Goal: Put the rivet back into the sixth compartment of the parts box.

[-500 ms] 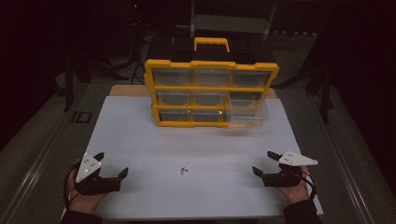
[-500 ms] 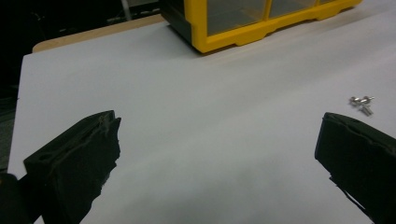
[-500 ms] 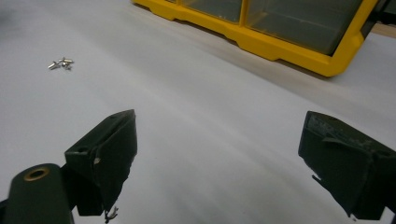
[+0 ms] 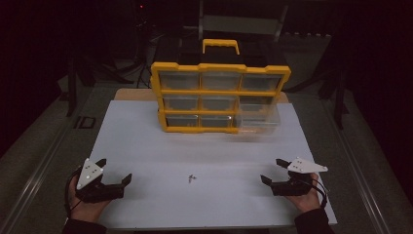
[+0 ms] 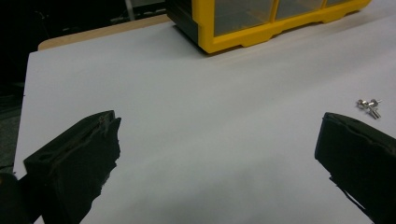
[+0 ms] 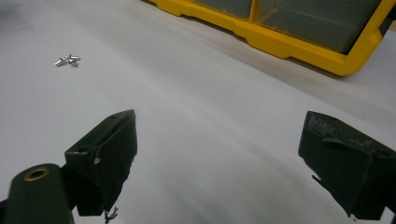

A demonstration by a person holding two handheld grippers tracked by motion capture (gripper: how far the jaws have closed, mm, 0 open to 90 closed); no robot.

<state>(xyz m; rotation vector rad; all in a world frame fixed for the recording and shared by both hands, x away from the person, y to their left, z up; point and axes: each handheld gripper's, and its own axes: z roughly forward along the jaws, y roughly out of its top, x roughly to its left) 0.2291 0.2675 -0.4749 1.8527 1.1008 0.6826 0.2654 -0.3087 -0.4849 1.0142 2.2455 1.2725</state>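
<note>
A small heap of silver screws (image 4: 192,178) lies on the white sheet near the front middle, between both grippers. My left gripper (image 4: 115,169) rests at the front left, open and holding nothing. In the left gripper view, the left gripper (image 5: 218,123) has its jaws wide apart and the screws (image 5: 369,106) lie just beyond the right jaw. My right gripper (image 4: 272,170) sits at the front right, open and also holding nothing. The right gripper view has the right gripper (image 6: 219,123) spread wide, with the screws (image 6: 67,59) far off at upper left.
A yellow drawer organizer (image 4: 220,97) with clear drawers stands upright at the back of the white sheet (image 4: 146,141). Its lower right drawer (image 4: 258,121) is pulled out toward me. The organizer (image 5: 261,23) (image 6: 299,32) also appears in both gripper views. Dark surroundings lie beyond the table.
</note>
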